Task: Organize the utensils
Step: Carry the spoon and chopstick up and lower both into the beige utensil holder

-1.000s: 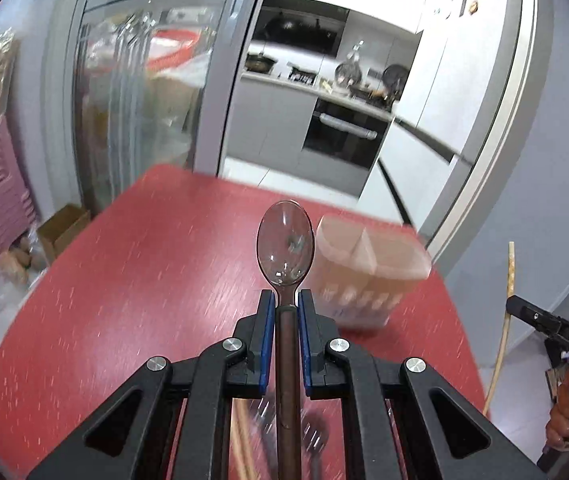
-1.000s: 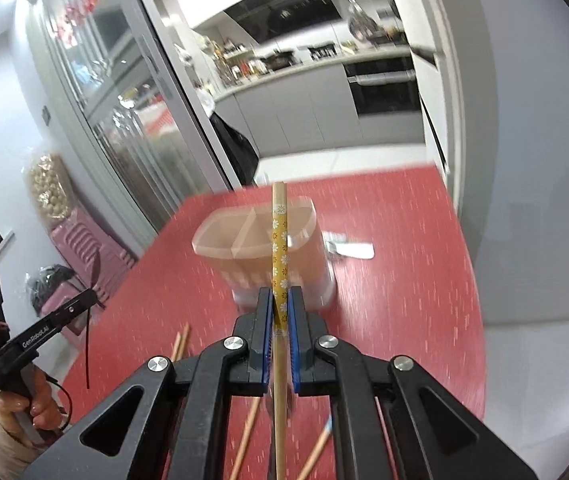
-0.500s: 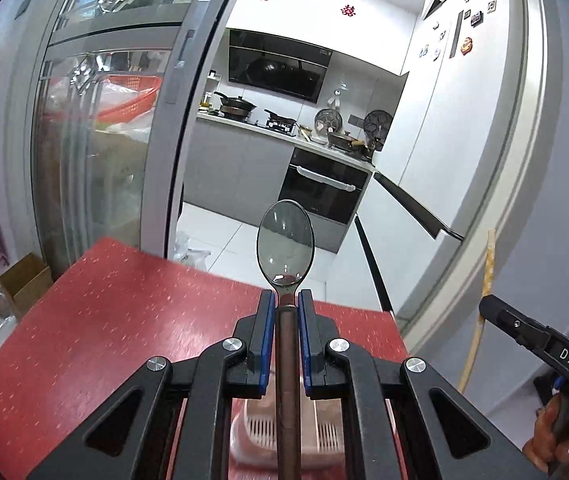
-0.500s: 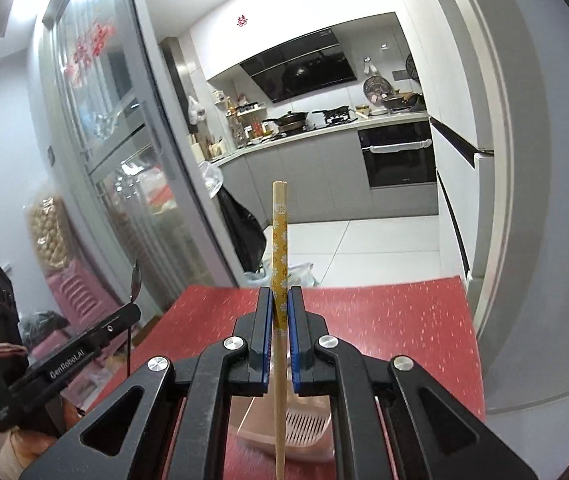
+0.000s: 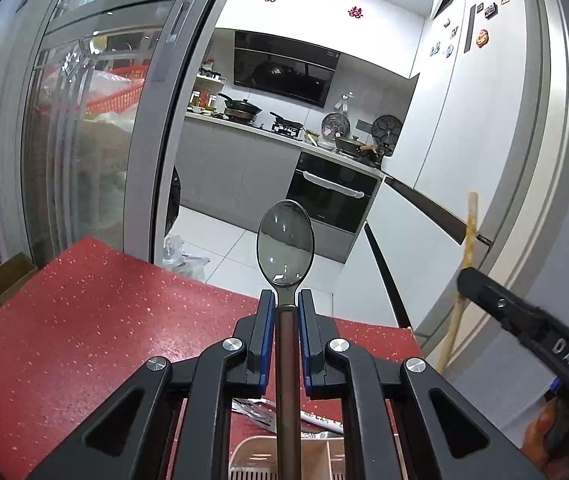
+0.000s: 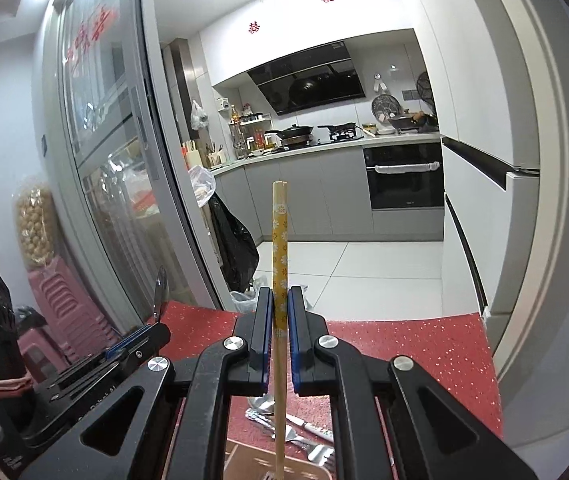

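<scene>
My left gripper (image 5: 286,300) is shut on a metal spoon (image 5: 285,240), bowl up and handle pointing down over the pink divided utensil holder (image 5: 324,460) at the bottom edge. My right gripper (image 6: 280,298) is shut on a wooden chopstick (image 6: 279,232) with a yellow flowered band, held upright above the same holder (image 6: 252,464). In the left wrist view the right gripper (image 5: 532,332) and its chopstick (image 5: 469,232) show at right. In the right wrist view the left gripper (image 6: 140,340) and its spoon (image 6: 161,292) show at left.
The red table (image 5: 64,340) lies below both grippers. More cutlery (image 6: 296,432) lies on it just beyond the holder. Behind are a glass sliding door (image 5: 96,120), the kitchen counter and oven (image 6: 404,180), a fridge (image 5: 484,140) and pink stools (image 6: 64,312).
Both grippers have tilted upward and moved over the holder. It has dropped from full view in front to the bottom edge of both views. Both still hold their utensils.
</scene>
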`<state>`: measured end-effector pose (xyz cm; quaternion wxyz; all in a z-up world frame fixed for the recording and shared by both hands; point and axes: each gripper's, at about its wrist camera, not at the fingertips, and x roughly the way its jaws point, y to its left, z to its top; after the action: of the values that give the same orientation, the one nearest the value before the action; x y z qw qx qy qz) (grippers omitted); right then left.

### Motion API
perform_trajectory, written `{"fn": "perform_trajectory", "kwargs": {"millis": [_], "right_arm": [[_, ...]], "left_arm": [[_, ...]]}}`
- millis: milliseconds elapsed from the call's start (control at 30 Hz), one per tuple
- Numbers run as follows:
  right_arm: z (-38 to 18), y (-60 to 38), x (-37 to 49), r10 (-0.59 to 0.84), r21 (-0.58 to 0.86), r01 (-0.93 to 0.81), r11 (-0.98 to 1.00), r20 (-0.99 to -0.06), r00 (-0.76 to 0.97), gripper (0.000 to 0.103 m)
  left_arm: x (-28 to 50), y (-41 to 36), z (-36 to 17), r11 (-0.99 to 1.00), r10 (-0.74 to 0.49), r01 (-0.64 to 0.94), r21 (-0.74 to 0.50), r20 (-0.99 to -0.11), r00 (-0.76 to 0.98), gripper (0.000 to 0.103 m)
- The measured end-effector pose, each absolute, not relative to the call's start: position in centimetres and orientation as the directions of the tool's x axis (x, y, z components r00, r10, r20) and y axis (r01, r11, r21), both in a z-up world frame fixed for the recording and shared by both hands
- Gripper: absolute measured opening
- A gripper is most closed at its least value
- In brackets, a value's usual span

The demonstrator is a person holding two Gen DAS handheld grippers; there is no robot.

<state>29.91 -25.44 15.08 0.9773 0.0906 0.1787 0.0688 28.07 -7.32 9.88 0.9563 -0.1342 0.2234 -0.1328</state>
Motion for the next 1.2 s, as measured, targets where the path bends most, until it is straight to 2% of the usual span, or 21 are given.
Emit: {"fn": "perform_trajectory", "kwargs": {"millis": [267, 533, 967, 1100, 1200], "right_arm": [[10.7, -24.9, 28.8, 0.169, 0.153, -0.118, 0.981, -0.382, 0.909, 0.008], [8.3, -25.0, 27.1, 0.181, 0.151, -0.127, 0.980, -0.429, 0.885, 0.008], [8.3, -26.2, 26.2, 0.178, 0.182, -0.106, 0.978, -0.450, 0.875, 0.008], [8.6, -26.2, 26.8, 0.127, 0.133, -0.076, 0.988, -0.436, 0.891, 0.008], [8.5, -25.9, 26.9, 0.151, 0.127, -0.105, 0.986, -0.445, 0.882, 0.008]], "left_arm": [[26.6, -8.5, 7.7, 0.950, -0.291, 0.213, -0.228, -0.405, 0.866, 0.037], [25.3, -9.1, 6.4, 0.966, -0.258, 0.219, -0.138, -0.462, 0.848, 0.037], [24.8, -9.0, 5.5, 0.977, -0.212, 0.196, -0.089, -0.547, 0.810, 0.037], [24.5, -8.9, 5.5, 0.977, -0.208, 0.190, -0.091, -0.555, 0.806, 0.037], [24.2, -8.6, 5.6, 0.977, -0.211, 0.191, -0.094, -0.555, 0.805, 0.037]]}}
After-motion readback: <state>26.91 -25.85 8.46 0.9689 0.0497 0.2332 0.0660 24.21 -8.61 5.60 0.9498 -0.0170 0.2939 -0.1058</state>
